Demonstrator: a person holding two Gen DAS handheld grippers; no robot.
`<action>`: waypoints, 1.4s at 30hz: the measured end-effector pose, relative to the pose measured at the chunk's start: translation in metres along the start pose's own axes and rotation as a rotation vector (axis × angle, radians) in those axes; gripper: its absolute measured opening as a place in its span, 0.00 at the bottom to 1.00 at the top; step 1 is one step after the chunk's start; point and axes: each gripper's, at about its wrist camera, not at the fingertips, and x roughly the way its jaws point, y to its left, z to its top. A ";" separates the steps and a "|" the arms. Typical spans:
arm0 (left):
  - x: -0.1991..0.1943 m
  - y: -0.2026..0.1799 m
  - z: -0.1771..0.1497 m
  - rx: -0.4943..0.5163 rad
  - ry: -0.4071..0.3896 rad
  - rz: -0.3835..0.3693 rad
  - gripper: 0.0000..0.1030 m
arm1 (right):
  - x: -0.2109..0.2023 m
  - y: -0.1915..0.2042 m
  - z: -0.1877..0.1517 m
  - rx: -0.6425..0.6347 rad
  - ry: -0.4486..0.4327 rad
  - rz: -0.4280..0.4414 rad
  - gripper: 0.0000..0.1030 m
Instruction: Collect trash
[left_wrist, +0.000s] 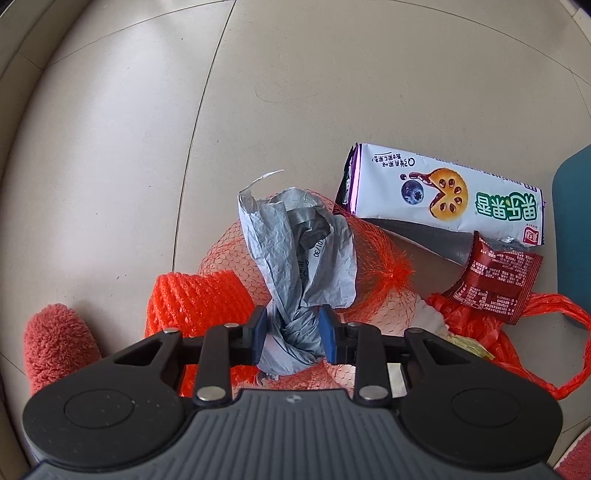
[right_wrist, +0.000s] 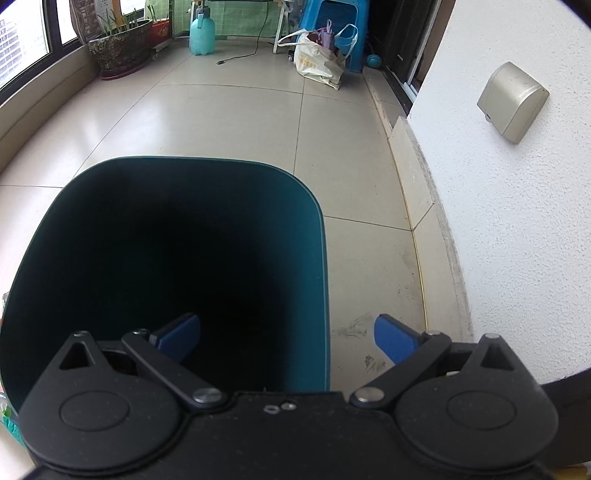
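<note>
In the left wrist view my left gripper (left_wrist: 293, 325) points down at the tiled floor, shut on the twisted end of a crumpled grey plastic wrapper (left_wrist: 299, 236). The wrapper lies over an orange net bag (left_wrist: 376, 266). To its right lie a white and purple biscuit box (left_wrist: 443, 192), a dark red sachet (left_wrist: 495, 284) and an orange plastic bag (left_wrist: 535, 332). In the right wrist view my right gripper (right_wrist: 286, 332) stands open over the teal bin (right_wrist: 110, 240). One finger is inside the bin and the other outside its right wall; neither pad presses on it.
The bin's edge (left_wrist: 576, 229) shows at the far right of the left wrist view. A red fuzzy slipper (left_wrist: 55, 339) and an orange knit piece (left_wrist: 195, 302) sit at lower left. Beyond the bin stand a plant pot (right_wrist: 120, 48), a spray bottle (right_wrist: 201, 33) and a white bag (right_wrist: 319, 61). A white wall (right_wrist: 498, 221) rises on the right.
</note>
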 end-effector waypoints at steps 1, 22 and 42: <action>0.003 -0.003 0.000 0.005 -0.002 0.001 0.29 | 0.000 -0.002 0.000 0.008 0.000 0.001 0.97; -0.004 0.028 0.008 -0.083 -0.053 -0.004 0.78 | 0.002 -0.008 0.000 0.028 -0.008 0.038 0.97; 0.003 0.006 -0.005 0.050 -0.074 0.063 0.22 | 0.004 -0.006 -0.002 0.034 -0.003 0.022 0.97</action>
